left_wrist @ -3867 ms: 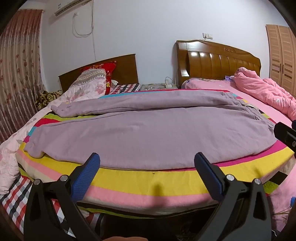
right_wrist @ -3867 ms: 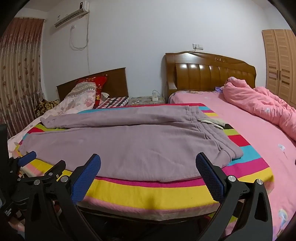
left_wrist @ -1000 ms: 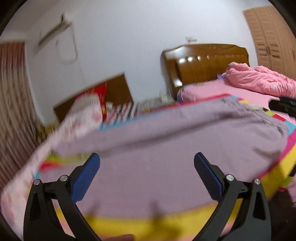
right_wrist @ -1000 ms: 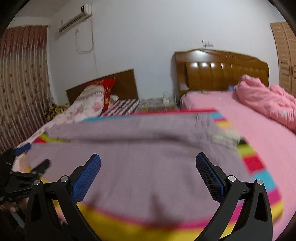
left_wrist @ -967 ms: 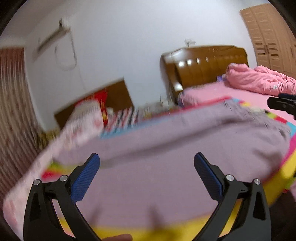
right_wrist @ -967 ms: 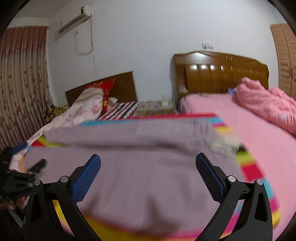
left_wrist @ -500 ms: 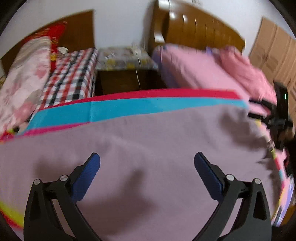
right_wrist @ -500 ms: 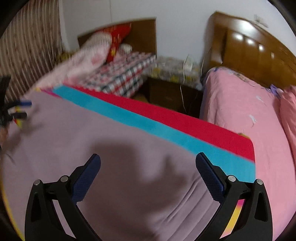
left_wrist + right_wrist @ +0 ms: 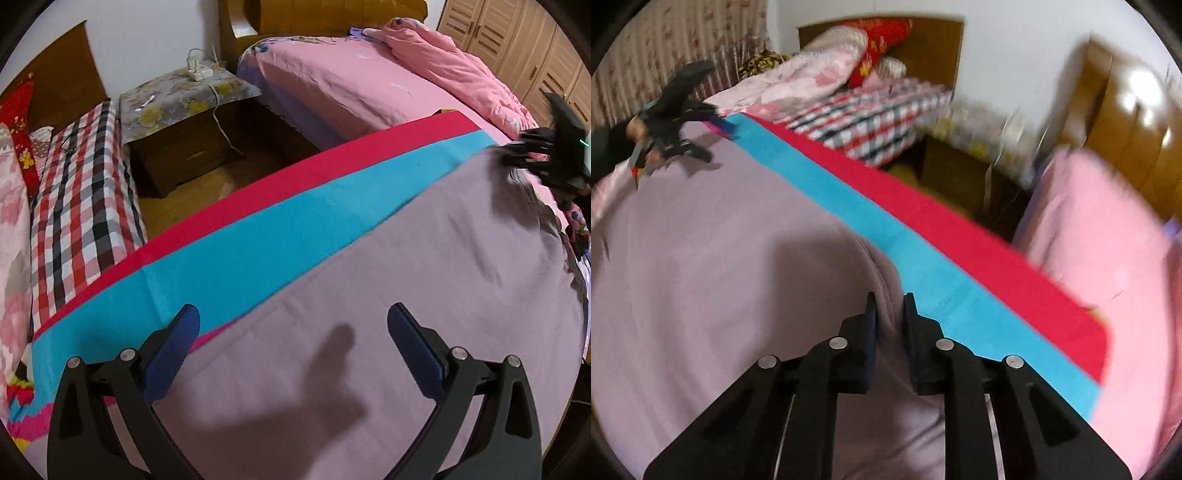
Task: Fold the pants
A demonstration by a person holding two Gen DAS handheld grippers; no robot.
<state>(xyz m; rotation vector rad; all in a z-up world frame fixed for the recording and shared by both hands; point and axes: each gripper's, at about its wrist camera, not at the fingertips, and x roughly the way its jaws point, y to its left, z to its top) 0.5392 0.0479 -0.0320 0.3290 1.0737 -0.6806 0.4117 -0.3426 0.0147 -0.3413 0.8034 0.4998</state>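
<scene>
The mauve pants (image 9: 406,295) lie spread flat on a striped sheet (image 9: 277,221) on the bed. My left gripper (image 9: 293,325) is open and hovers just above the pants' far edge near a leg end. In the right wrist view my right gripper (image 9: 889,310) is shut on a fold of the pants (image 9: 720,277) at their far edge, near the waist. The right gripper also shows in the left wrist view (image 9: 546,155), at the far right. The left gripper shows in the right wrist view (image 9: 683,125), at the upper left.
Beyond the striped sheet stand a wooden nightstand (image 9: 184,110) with a charger and cable, a checked bed cover (image 9: 74,184) to the left and a pink bed (image 9: 369,74) with a pink quilt to the right. Wardrobe doors (image 9: 517,48) stand at the far right.
Both grippers moved forward over the pants to their far edge and now point down at it. The right gripper went from open to shut on the cloth. The left stayed open.
</scene>
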